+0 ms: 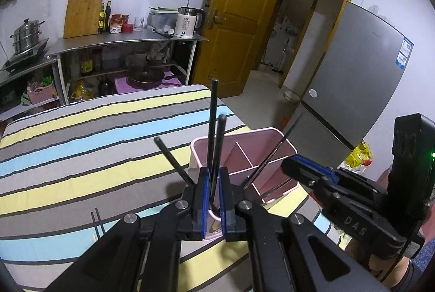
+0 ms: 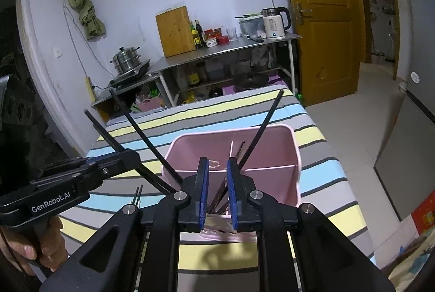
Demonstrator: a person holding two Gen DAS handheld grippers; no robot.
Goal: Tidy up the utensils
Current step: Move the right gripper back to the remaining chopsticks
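Note:
A pink divided holder (image 1: 261,153) (image 2: 272,156) stands on the striped table. My left gripper (image 1: 214,199) is shut on black chopsticks (image 1: 213,128) that rise from the holder's near compartment. Another black chopstick (image 1: 171,160) leans out to the left. My right gripper (image 2: 218,191) hovers over the holder's near edge, jaws a little apart; a black chopstick (image 2: 261,131) leans across beside its right finger, touching or not I cannot tell. The right gripper also shows in the left wrist view (image 1: 312,172), the left one in the right wrist view (image 2: 119,158). Dark utensils (image 2: 220,196) stand inside the holder.
A pair of chopsticks (image 1: 98,224) (image 2: 137,196) lies on the striped cloth (image 1: 81,142) left of the holder. Behind the table are a steel shelf (image 1: 130,39) with a kettle and cutting board, a wooden door (image 1: 239,20) and a fridge (image 1: 353,79) at right.

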